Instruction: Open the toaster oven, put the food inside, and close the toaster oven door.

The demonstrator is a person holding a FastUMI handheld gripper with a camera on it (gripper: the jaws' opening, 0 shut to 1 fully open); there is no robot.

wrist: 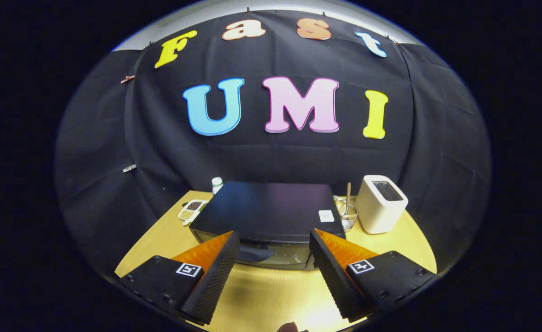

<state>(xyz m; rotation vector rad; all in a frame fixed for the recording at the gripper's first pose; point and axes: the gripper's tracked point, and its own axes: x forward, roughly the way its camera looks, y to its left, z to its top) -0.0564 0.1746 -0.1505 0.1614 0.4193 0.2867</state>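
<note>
A black toaster oven (268, 210) stands on the wooden table (266, 295), seen from above and in front. Its flat top faces me and its door (271, 253) at the front looks shut, with a dark handle along it. My gripper (274, 246) hovers above the table just in front of the oven, open wide. The left finger (215, 276) and the right finger (333, 272) flank the oven's front, with nothing between them. A small brown item (291, 327) peeks in at the table's near edge below the fingers; I cannot tell what it is.
A white bin-like container (381, 203) stands right of the oven. Between them sits a clear glass holder with a wooden stick (347, 207). Left of the oven lie a small divided dish (191, 210) and a white bottle (216, 184). Black cloth wall lies behind.
</note>
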